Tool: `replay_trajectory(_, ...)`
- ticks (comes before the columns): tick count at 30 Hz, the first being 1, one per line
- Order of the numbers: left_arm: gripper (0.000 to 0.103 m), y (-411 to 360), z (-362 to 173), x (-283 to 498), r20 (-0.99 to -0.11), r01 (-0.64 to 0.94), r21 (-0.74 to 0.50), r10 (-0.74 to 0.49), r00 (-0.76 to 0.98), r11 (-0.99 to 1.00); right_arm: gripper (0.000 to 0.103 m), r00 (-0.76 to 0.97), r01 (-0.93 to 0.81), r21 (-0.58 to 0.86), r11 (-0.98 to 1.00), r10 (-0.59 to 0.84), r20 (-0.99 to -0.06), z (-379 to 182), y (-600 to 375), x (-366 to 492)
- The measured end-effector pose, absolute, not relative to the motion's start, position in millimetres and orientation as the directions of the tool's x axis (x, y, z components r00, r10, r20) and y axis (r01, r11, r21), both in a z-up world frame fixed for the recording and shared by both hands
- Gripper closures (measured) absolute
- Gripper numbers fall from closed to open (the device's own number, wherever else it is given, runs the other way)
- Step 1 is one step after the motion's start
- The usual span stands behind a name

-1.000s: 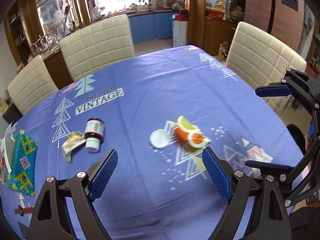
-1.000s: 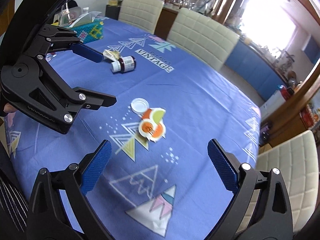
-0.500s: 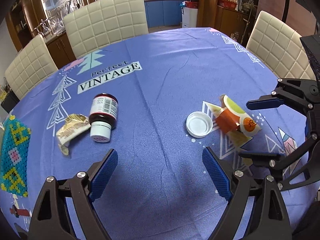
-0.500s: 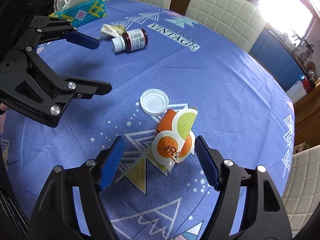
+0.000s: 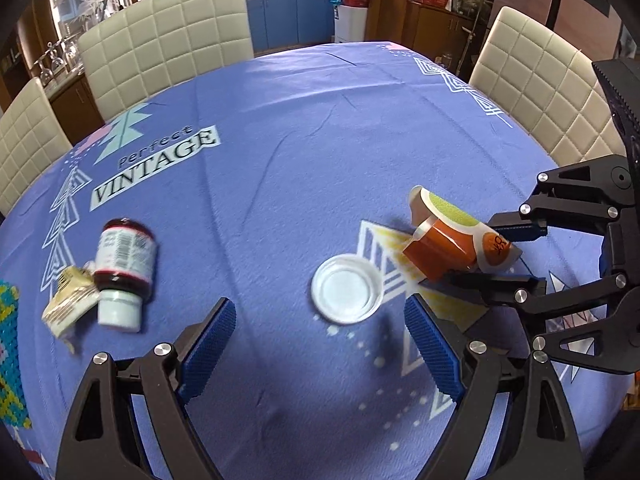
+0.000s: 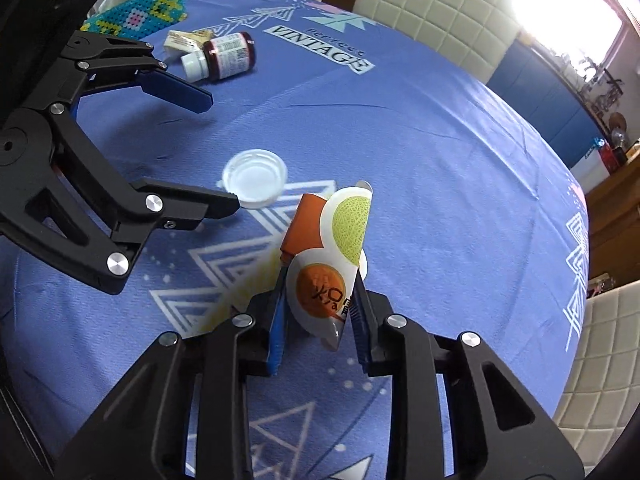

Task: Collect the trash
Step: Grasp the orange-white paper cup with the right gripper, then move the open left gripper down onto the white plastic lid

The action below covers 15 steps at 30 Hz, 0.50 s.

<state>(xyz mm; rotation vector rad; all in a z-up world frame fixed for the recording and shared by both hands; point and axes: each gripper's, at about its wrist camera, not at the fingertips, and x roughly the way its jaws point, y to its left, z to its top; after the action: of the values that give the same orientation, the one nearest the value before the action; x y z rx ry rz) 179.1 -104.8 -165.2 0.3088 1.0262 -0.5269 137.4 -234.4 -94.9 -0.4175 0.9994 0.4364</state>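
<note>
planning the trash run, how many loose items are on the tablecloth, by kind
jelly cups: 1, the orange jelly cup with its peeled melon-print lid, between the right gripper jaws
loose white plastic lids: 1, white lid
bottles: 1, dark bottle lying on its side
crumpled wrappers: 1, wrapper beside the bottle
beaded items: 1, beaded box
total: 5

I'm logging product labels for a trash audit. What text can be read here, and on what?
"Perfect VINTAGE": printed on the tablecloth.
Jelly cup, held in the right gripper: dark characters on its peeled lid, not legible.
Dark bottle: label print too small and blurred to read.
</note>
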Motion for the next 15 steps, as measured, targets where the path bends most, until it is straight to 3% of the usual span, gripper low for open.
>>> replay_trajectory(8,0.019,-123.8,-177.6,187.1,-0.878,0.573,0.014,-0.264,0.399,0.819,0.074,0.487,-0.472,-0.137,0.871,0.128,-0.864,-95.7,-259.9,144.0)
replay_trajectory(9,0.023,-124.2,-178.4,187.4,-0.878,0.574,0.017,-0.262,0.4,0.819,0.074,0.488,-0.468,-0.134,0.874,0.128,-0.864,-95.9,-261.6,144.5)
replay_trajectory(10,0.033,-125.2,-180.1,187.7,-0.881,0.58,0.014,-0.264,0.392,0.815,0.074,0.487,-0.466,-0.131,0.875,0.13,-0.864,-96.1,-262.4,144.8)
replay_trajectory(11,0.034,-125.8,-180.8,187.7,-0.883,0.582,0.017,-0.261,0.389,0.813,0.074,0.487,-0.465,-0.13,0.876,0.13,-0.863,-96.3,-262.8,145.0)
replay_trajectory(13,0.053,-127.1,-178.0,185.7,-0.878,0.59,0.017,-0.27,0.396,0.807,0.074,0.489,-0.464,-0.13,0.876,0.131,-0.862,-96.3,-262.4,144.2)
replay_trajectory(15,0.064,-129.1,-175.4,185.4,-0.877,0.597,0.018,-0.274,0.394,0.802,0.074,0.492,-0.465,-0.131,0.876,0.133,-0.86,-95.0,-261.0,144.2)
